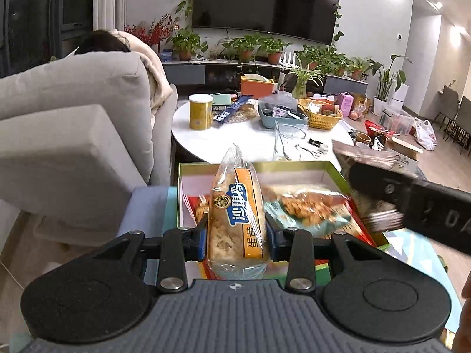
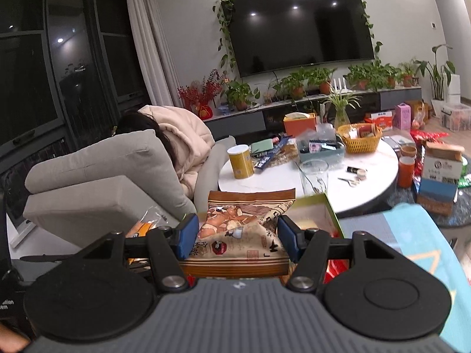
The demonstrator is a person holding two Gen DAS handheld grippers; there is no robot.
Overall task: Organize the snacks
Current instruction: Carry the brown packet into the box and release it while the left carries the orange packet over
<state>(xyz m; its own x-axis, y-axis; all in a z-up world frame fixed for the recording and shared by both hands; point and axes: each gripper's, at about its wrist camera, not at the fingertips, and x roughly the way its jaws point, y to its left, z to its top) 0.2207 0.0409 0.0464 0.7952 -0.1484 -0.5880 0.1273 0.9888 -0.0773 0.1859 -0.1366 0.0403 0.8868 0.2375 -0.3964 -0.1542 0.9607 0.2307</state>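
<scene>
A green-rimmed gift box (image 1: 329, 167) of snacks is seen just ahead of and below the left gripper (image 1: 237, 229), with a teal biscuit packet (image 1: 306, 209) lying inside it. A clear bag of egg crisps (image 1: 235, 214) is clamped upright in that gripper, while a brown snack pouch (image 2: 244, 229) is pinched flat by the right gripper (image 2: 237, 239). Each pack is probably best kept level and lowered into a free gap, lightly squeezed so nothing is crushed

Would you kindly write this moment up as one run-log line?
left gripper: shut on orange pastry pack | right gripper: shut on brown snack bag | green box: below, holds other snacks
</scene>
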